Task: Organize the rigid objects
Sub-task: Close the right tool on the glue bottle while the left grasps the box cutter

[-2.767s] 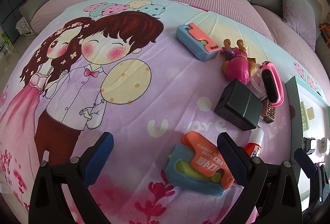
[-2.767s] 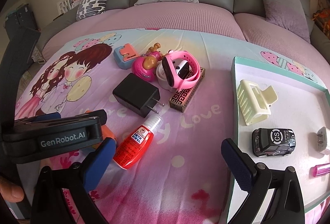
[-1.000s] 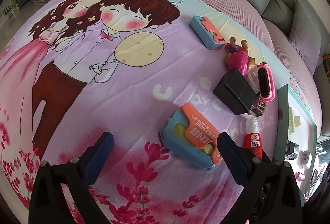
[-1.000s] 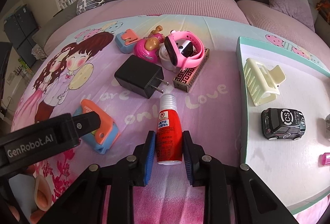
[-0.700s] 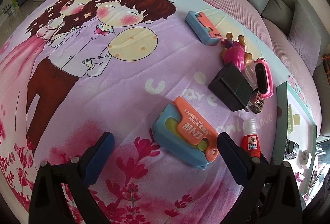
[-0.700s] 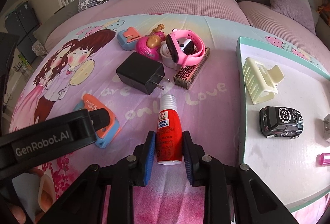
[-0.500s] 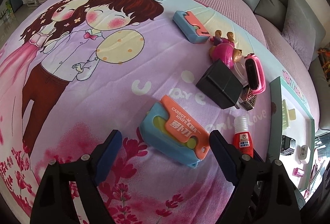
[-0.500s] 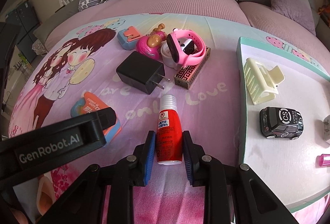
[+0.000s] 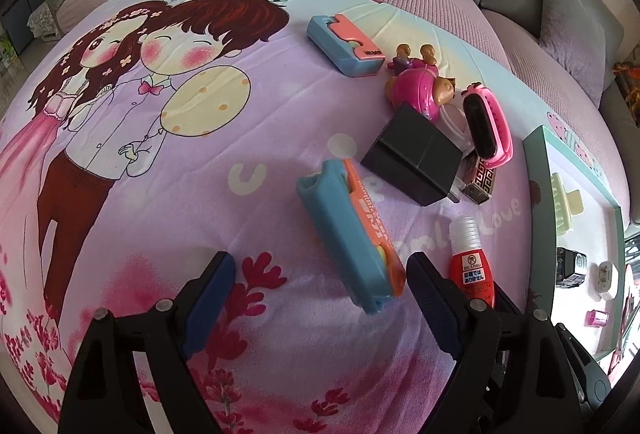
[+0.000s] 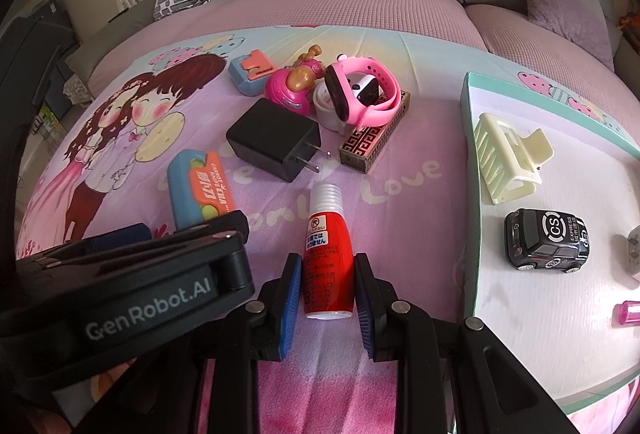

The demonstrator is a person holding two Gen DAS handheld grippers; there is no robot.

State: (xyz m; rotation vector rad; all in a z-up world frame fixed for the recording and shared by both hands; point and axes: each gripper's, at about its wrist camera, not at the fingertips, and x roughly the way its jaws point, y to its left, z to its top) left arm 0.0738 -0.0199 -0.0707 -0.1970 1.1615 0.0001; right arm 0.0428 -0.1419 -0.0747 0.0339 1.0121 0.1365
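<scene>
The right gripper is clamped on the lower end of a red glue bottle that lies on the cartoon blanket, its white cap pointing toward a black charger. Just right of the bottle sits a white tray at the blanket's right edge, holding a cream hair clip and a black toy car.

The left gripper has its jaws apart, after closing a little. A blue and orange toy knife lies between the fingers, its near end close to the right finger; I cannot tell whether they touch. Toward the blanket's far edge lie a pink watch, a pink doll toy, a patterned box and a second blue case.
</scene>
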